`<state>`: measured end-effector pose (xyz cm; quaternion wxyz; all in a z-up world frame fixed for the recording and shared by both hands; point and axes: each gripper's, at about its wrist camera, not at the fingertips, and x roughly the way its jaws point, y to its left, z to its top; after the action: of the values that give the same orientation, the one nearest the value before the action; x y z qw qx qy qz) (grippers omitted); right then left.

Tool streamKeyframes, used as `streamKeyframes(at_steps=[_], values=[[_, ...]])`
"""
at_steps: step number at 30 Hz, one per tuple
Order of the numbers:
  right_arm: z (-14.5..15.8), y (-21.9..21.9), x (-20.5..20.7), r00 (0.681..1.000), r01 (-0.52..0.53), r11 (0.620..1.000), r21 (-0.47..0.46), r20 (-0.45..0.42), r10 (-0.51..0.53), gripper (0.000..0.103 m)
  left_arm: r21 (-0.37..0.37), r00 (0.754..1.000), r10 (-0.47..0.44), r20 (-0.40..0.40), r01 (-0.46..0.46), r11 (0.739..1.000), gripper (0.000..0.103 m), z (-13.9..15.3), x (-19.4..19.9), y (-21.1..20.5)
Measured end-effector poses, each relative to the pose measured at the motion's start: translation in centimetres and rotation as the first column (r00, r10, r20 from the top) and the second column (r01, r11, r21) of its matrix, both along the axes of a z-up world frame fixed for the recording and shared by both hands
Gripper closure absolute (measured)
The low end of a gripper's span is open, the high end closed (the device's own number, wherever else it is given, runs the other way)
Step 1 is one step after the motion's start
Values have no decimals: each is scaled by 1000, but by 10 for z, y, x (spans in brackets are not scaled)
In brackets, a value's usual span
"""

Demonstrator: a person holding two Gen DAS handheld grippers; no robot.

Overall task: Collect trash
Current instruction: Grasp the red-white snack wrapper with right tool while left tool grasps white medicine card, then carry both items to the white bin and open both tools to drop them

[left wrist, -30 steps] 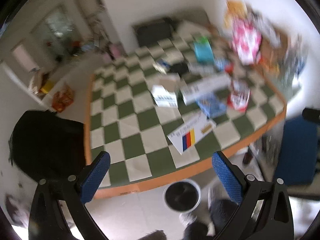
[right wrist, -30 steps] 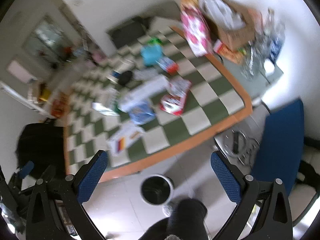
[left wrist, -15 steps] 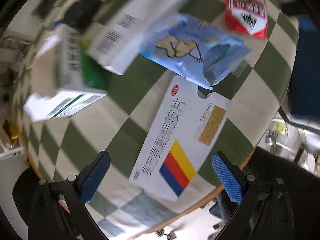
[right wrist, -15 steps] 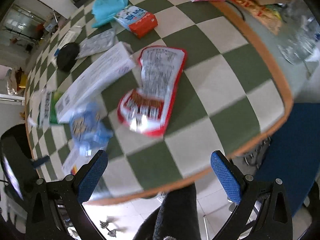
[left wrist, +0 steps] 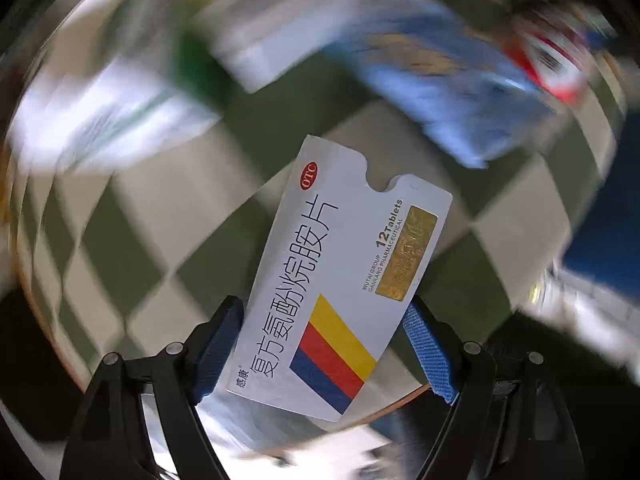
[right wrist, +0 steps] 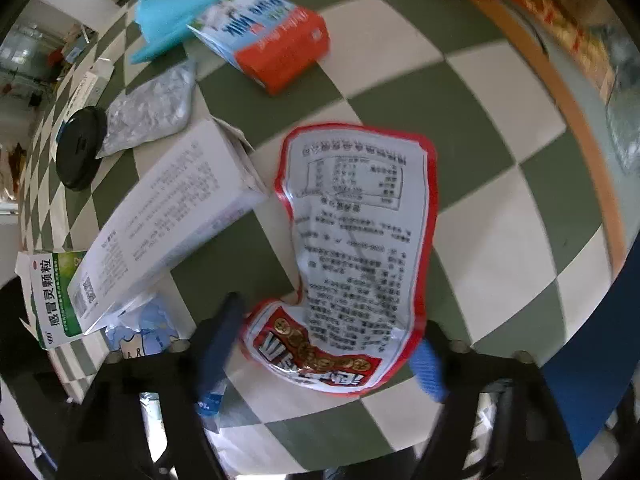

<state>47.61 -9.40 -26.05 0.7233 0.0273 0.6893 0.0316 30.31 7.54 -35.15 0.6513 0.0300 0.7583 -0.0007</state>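
In the left wrist view a white medicine box with yellow, red and blue stripes sits sharp against a smeared table. My left gripper is closing and its blue pads press the box's two long edges. In the right wrist view a red-edged snack bag lies flat, back side up, on the green and white checked table. My right gripper is closing with the bag's lower end between its blurred fingers, which stand right at the bag's edges.
Left of the snack bag lie a long white carton, a green and white medicine box and a light blue bag. Farther back are an orange and blue carton, a silver pouch and a black lid. A blue chair stands past the table's orange edge.
Both grippers came down from a high view of the whole table to close over it. The left jaws narrowed onto the striped box. The right jaws narrowed around the snack bag.
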Motion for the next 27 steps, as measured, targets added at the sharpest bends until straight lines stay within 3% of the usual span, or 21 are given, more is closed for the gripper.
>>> streamKeyframes(at_steps=[1, 2, 4, 5, 6, 8, 10, 12, 15, 17, 21, 23, 27], values=[[2, 2, -1, 1000, -20, 1000, -11, 16, 20, 35, 2, 994, 114, -2, -114, 994, 23, 1, -5, 10], [3, 3, -2, 999, -32, 999, -10, 23, 32, 39, -17, 964, 265, -13, -265, 964, 23, 4, -14, 26], [5, 7, -9, 995, -95, 995, -24, 19, 95, 43, -50, 890, 454, -29, -455, 889, 23, 13, -26, 44], [6, 9, -14, 991, -131, 991, -32, 12, 132, 45, -56, 858, 514, -19, -514, 856, 22, 16, -32, 51], [6, 10, -17, 988, -154, 987, -37, 6, 154, 47, -50, 841, 540, 1, -540, 840, 22, 21, -34, 54], [5, 12, -26, 976, -219, 975, -45, -18, 218, 49, -37, 843, 538, 4, -537, 843, 22, 26, -31, 54], [2, 16, -29, 969, -244, 969, -37, -42, 242, 49, -12, 865, 501, 34, -501, 865, 21, 29, -26, 42], [-2, 14, -28, 973, -228, 974, -22, -49, 226, 47, 32, 896, 439, 68, -441, 897, 20, 41, -13, 37], [-7, 3, -21, 982, -181, 983, 2, -54, 181, 46, 57, 917, 386, 103, -392, 918, 24, 53, -3, 30], [-10, 2, -12, 985, -166, 986, 17, -42, 166, 51, 38, 914, 392, 104, -397, 917, 31, 59, 0, 30], [1, -7, -6, 988, -153, 985, 79, 7, 153, 78, 36, 894, 427, 137, -435, 900, 31, 64, -9, 20], [12, -3, -8, 987, -162, 984, 81, 39, 159, 83, 32, 879, 451, 155, -461, 887, 31, 70, -18, 20], [29, 3, -18, 984, -167, 981, 98, 81, 160, 84, 30, 855, 475, 210, -491, 871, 31, 103, -25, 25]])
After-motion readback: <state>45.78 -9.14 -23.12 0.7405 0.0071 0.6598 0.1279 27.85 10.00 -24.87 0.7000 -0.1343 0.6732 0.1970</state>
